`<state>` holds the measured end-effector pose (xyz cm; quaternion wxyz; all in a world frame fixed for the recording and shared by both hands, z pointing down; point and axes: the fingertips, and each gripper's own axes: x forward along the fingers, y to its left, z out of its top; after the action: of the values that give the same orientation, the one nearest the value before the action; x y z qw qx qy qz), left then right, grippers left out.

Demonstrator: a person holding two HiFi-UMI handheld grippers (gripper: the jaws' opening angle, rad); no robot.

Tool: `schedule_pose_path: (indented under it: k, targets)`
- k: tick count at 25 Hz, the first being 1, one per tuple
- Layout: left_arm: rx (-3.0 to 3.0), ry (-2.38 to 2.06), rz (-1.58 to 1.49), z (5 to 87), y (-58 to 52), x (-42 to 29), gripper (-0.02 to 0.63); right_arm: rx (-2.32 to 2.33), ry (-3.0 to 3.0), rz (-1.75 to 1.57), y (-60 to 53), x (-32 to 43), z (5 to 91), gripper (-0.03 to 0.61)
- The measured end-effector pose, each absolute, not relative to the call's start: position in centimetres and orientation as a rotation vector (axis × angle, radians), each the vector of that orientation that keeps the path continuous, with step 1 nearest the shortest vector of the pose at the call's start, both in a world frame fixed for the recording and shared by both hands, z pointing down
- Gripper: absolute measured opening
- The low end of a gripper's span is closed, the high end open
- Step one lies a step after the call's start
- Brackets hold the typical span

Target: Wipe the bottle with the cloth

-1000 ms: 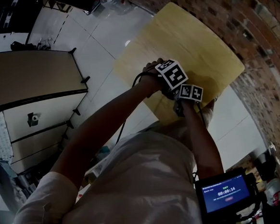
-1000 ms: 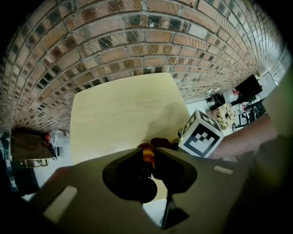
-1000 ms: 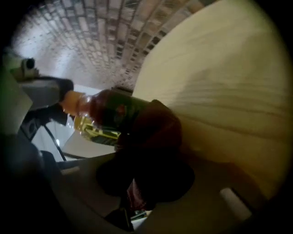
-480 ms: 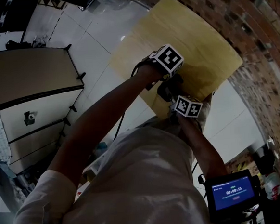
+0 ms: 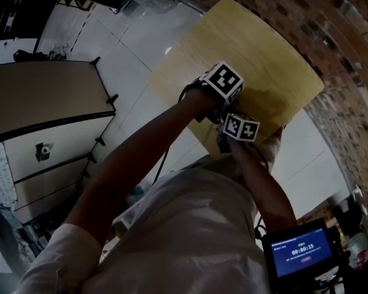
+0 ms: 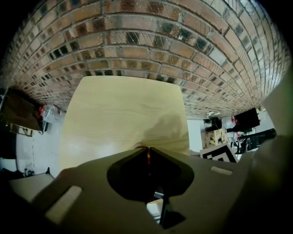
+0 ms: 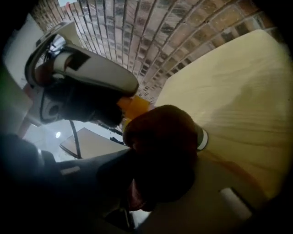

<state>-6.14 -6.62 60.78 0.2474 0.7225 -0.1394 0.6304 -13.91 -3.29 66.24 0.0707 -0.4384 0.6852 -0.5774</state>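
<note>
Over the pale wooden table (image 5: 262,54), my two grippers meet; the left marker cube (image 5: 223,83) stands just above the right one (image 5: 240,127). My left gripper (image 6: 148,151) points steeply down. Its jaws have just been closing and stand shut, with only a thin orange-red sliver of the bottle between the tips. The right gripper view shows those tips on the bottle's orange part (image 7: 133,108). My right gripper (image 7: 158,160) is shut on a wad of dark reddish-brown cloth (image 7: 160,132), which lies against the bottle and hides most of it. A pale round end (image 7: 202,139) sticks out beside the cloth.
A brick wall (image 5: 333,30) runs close behind the table. White floor tiles (image 5: 123,59) and a grey cabinet (image 5: 34,98) lie to the left. A small screen with a timer (image 5: 300,252) hangs at the person's right side. The person's torso fills the lower head view.
The right gripper's cube dropped away from the left one, then came back close under it. The left cube stayed put and turned slightly.
</note>
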Motion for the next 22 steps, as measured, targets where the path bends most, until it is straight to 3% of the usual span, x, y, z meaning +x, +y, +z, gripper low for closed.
schedule_pose_path:
  k: [5,9,17,22]
  targets:
    - [1.980,-0.377,1.733,61.1,-6.6,-6.6,0.038,-1.389,1.891,-2.039,-2.8,-14.2,71.5,0.091]
    - [1.998,-0.376,1.693,61.1,-6.4,-6.6,0.046,-1.181,1.443,-2.254,-1.5,-13.4,73.8,0.091]
    - [2.198,-0.411,1.409,57.6,-7.6,-6.3,0.146,-1.069,1.627,-2.142,1.6,-10.7,68.8,0.091]
    - [2.360,-0.446,1.319,53.6,-8.0,-9.7,0.187,-1.136,1.598,-2.056,3.5,-6.9,66.5,0.091]
